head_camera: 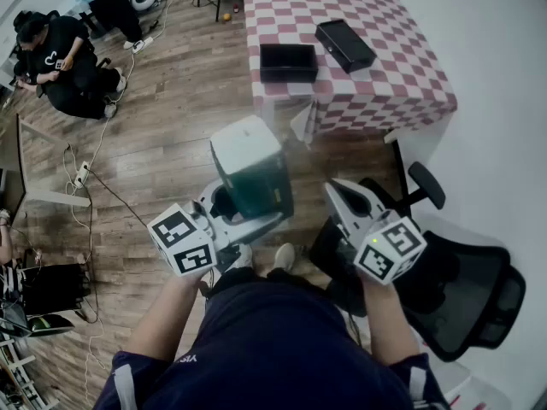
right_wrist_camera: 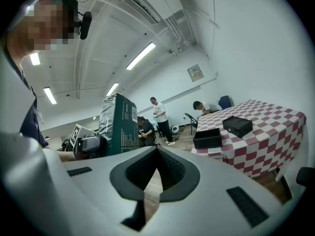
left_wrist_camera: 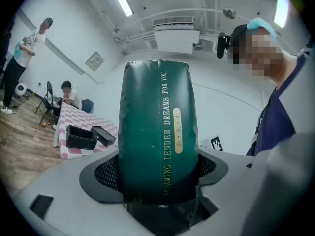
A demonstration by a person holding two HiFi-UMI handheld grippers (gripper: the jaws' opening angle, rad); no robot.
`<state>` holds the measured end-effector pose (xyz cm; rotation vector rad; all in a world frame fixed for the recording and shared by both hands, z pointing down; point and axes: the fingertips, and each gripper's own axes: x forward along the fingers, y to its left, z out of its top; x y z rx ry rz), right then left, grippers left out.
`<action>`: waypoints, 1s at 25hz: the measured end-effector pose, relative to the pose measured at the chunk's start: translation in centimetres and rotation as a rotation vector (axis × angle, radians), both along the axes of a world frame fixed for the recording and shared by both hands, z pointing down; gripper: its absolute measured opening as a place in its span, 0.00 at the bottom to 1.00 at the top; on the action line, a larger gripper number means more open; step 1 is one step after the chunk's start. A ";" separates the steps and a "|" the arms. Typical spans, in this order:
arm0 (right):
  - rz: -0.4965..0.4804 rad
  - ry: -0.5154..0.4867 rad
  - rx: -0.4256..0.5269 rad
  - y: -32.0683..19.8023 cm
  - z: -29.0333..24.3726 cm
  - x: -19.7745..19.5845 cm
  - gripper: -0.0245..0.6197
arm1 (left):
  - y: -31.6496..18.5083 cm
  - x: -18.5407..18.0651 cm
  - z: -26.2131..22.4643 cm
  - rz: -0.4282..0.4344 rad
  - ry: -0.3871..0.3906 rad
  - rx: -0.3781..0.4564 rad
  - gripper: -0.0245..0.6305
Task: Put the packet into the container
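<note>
A dark green packet [head_camera: 252,169] with gold print stands upright between the jaws of my left gripper [head_camera: 244,212], which is shut on its lower part. In the left gripper view the packet [left_wrist_camera: 157,127] fills the middle and hides the left gripper [left_wrist_camera: 157,168] tips. The right gripper [head_camera: 342,196] is held beside it, shut with nothing in it; the packet [right_wrist_camera: 117,124] shows to the left of the right gripper [right_wrist_camera: 157,151]. The container, an open black box [head_camera: 288,61], sits on a red-and-white checked table [head_camera: 376,92] well ahead, with its black lid [head_camera: 344,44] beside it.
A black office chair [head_camera: 461,289] stands close at my right. A person [head_camera: 68,58] crouches on the wooden floor at the far left, and cables [head_camera: 85,173] trail across the boards. Other people [right_wrist_camera: 158,113] stand beyond the table.
</note>
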<state>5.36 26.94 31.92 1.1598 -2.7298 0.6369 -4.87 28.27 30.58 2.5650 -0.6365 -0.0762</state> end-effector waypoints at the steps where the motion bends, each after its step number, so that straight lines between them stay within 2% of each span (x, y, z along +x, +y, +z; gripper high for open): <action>1: 0.001 -0.001 -0.001 0.0 0.0 0.1 0.06 | 0.0 0.1 0.0 -0.001 -0.001 -0.002 0.70; 11: -0.015 -0.016 -0.002 -0.1 0.3 1.1 0.06 | -0.1 1.0 0.2 -0.017 -0.017 -0.005 0.70; 16: -0.036 0.029 0.032 -0.2 0.6 1.8 0.06 | 0.1 1.9 0.4 -0.029 -0.038 -0.006 0.70; 25: -0.029 -0.023 0.004 -1.0 1.8 4.4 0.06 | -0.2 1.9 1.2 -0.072 -0.081 -0.006 0.70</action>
